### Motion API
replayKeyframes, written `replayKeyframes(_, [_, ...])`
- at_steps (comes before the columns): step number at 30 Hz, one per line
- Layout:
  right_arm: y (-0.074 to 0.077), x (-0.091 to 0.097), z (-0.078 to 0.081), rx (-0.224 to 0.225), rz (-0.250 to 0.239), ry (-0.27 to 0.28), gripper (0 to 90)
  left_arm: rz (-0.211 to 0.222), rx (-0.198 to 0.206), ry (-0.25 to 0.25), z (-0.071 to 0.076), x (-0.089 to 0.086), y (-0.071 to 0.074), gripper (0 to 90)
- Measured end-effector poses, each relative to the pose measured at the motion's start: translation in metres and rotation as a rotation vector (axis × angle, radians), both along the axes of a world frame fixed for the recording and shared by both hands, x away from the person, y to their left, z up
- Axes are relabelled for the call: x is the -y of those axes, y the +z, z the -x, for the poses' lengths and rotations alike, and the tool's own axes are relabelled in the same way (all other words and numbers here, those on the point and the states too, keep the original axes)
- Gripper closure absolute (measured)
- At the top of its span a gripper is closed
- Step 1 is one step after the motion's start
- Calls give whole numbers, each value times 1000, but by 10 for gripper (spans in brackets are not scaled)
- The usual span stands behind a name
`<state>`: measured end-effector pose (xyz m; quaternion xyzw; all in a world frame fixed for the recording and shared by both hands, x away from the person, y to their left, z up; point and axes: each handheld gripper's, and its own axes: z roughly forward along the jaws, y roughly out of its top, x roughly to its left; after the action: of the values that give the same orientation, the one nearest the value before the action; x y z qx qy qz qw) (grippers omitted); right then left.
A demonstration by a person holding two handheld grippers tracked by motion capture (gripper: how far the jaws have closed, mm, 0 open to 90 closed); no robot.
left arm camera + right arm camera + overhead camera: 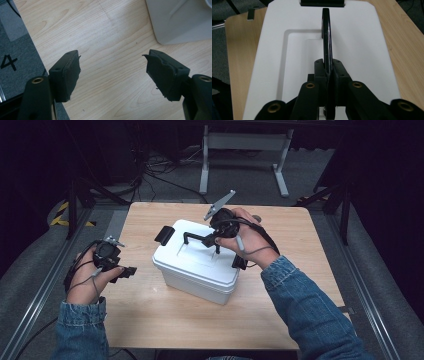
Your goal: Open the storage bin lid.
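At nine o'clock I hold the left hand-held gripper (127, 271) spread and empty over the pale wooden worktop (150, 320). At centre sits the white rigid plastic lidded box (195, 265); I judge it stiff, smooth-walled, possibly heavy. Its black hinged carry handle (326, 37) is the sound hold, pinched by my right hand-held gripper (329, 72). The right gripper view confirms that pinch; the high view shows the box's black end latch (164, 235).

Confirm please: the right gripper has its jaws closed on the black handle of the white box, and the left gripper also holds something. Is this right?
Not quite. The right gripper is indeed shut on the black handle of the white box, but the left gripper holds nothing. The left gripper view shows its jaws wide apart over bare table.
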<state>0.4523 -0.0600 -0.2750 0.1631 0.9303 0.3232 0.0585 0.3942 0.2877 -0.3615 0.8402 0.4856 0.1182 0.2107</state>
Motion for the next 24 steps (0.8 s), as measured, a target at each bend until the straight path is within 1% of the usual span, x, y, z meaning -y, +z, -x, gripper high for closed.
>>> replayKeyframes(2, [3,1,1,2,-8,5,848,0,1,-1,0,0,0,279])
replayKeyframes(4, [10,3,4,22,-19,5,848,3,-3,-2,0,2,-1,278])
replayKeyframes(7, [14,4,5,27,-27,5,849,-1,-3,-6,0,2,0,279])
replayKeyframes(8, [18,6,6,36,-35,4,849,-1,-1,-5,0,2,0,278])
replayKeyframes(10, [19,6,7,39,-36,-1,848,0,-1,-5,0,2,0,278])
replayKeyframes(12, [22,10,7,44,-51,-2,848,-1,-1,-6,0,2,0,278])
replayKeyframes(16, [25,14,8,50,-64,-10,848,7,1,-3,1,1,0,278])
replayKeyframes(22, [27,26,6,52,-72,-36,848,8,-3,-11,1,2,1,275])
replayKeyframes(24, [28,36,5,51,-83,-56,848,3,-1,-14,1,2,0,272])
